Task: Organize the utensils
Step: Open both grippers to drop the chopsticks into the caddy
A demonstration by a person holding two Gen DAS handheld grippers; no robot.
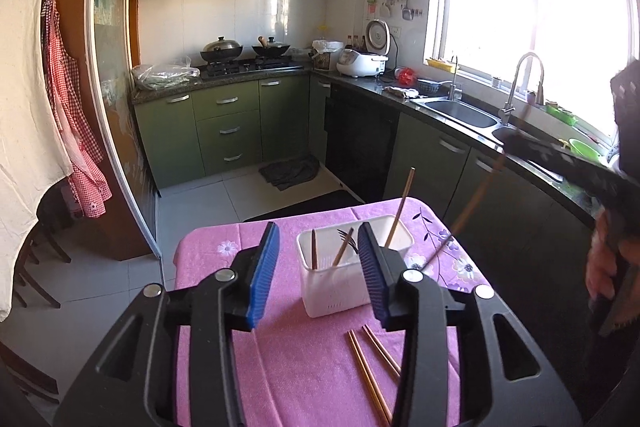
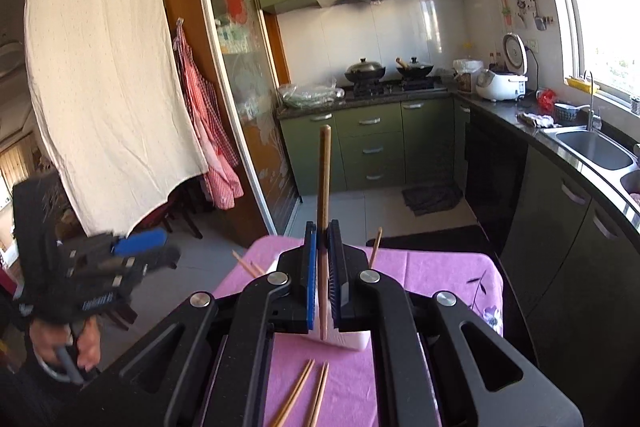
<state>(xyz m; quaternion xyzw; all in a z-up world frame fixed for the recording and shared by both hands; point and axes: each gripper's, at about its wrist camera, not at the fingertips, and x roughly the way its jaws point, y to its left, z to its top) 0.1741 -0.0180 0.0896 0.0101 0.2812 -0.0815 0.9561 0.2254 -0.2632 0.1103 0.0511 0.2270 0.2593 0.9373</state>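
Note:
A white utensil holder (image 1: 344, 279) stands on the pink tablecloth (image 1: 296, 367) and holds several chopsticks and a fork. My left gripper (image 1: 318, 267) is open and empty, just in front of the holder. My right gripper (image 2: 323, 267) is shut on a wooden chopstick (image 2: 324, 179), held upright above the holder (image 2: 352, 341). In the left wrist view the right gripper (image 1: 568, 167) is a blurred shape at the right, with the chopstick (image 1: 472, 211) slanting down toward the holder. Several loose chopsticks (image 1: 372, 359) lie on the cloth near me; they also show in the right wrist view (image 2: 304, 399).
The small table stands in a kitchen doorway. Green cabinets, a stove with pots (image 1: 244, 55) and a sink (image 1: 464, 111) line the far and right walls. A white cloth (image 2: 104, 75) and a red apron (image 2: 204, 131) hang at the left.

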